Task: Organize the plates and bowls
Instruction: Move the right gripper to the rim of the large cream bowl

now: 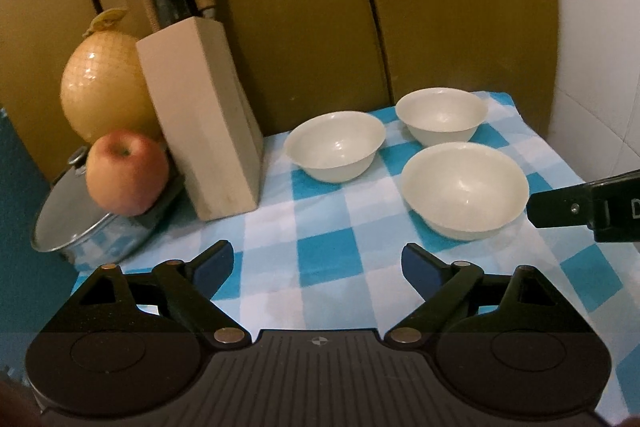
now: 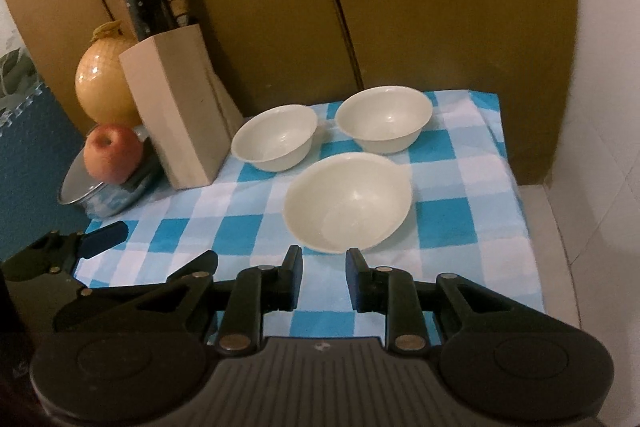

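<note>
Three white bowls sat apart on the blue-checked cloth point(image 2: 452, 211), none stacked. The nearest bowl point(image 2: 347, 201) lay just ahead of the right gripper point(image 2: 323, 279), whose jaws stood narrow with nothing between them. The left gripper point(image 1: 318, 269) hung wide and empty, well short of the left rear bowl point(image 1: 335, 145) and right rear bowl point(image 1: 441, 115). To my eye, nesting came next: pinch one rim squarely, lift level, avoid nudging the knife block point(image 1: 204, 119).
</note>
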`<state>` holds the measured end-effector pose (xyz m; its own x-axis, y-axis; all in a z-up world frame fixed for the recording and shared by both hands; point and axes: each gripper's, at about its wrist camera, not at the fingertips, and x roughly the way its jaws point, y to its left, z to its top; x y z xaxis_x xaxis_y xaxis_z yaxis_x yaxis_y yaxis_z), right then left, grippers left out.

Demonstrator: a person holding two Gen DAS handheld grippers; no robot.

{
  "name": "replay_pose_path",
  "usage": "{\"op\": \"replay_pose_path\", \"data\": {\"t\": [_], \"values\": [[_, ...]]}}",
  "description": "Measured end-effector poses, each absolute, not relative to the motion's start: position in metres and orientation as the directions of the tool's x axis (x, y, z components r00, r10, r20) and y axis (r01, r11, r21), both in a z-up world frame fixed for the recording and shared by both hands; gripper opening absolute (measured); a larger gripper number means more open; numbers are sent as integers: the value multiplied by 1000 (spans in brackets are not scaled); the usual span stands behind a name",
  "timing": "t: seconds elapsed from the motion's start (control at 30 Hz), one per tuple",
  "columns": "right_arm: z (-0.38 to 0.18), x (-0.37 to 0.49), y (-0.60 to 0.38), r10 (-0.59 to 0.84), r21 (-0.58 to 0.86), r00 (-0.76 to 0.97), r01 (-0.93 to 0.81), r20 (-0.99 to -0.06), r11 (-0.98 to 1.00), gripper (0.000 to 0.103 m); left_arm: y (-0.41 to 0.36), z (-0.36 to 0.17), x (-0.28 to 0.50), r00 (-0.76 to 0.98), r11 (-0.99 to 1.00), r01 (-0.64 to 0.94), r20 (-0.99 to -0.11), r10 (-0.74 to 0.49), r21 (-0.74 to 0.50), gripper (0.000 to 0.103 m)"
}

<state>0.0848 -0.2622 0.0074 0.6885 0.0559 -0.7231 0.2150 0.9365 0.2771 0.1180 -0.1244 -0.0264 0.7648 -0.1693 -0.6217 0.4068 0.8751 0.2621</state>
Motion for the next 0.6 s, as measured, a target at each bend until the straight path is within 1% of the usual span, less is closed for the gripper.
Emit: {"op": "replay_pose_path", "data": {"t": [0.3, 0.6], "values": [[0, 103, -282, 18, 261, 687, 250, -726, 933, 19, -140, -36, 142, 741, 875, 419, -648, -175, 242, 95], [-10, 120, -294, -5, 246, 676, 275, -737, 929, 20, -154, -46, 156, 731, 865, 434, -660, -175, 251, 96]]}}
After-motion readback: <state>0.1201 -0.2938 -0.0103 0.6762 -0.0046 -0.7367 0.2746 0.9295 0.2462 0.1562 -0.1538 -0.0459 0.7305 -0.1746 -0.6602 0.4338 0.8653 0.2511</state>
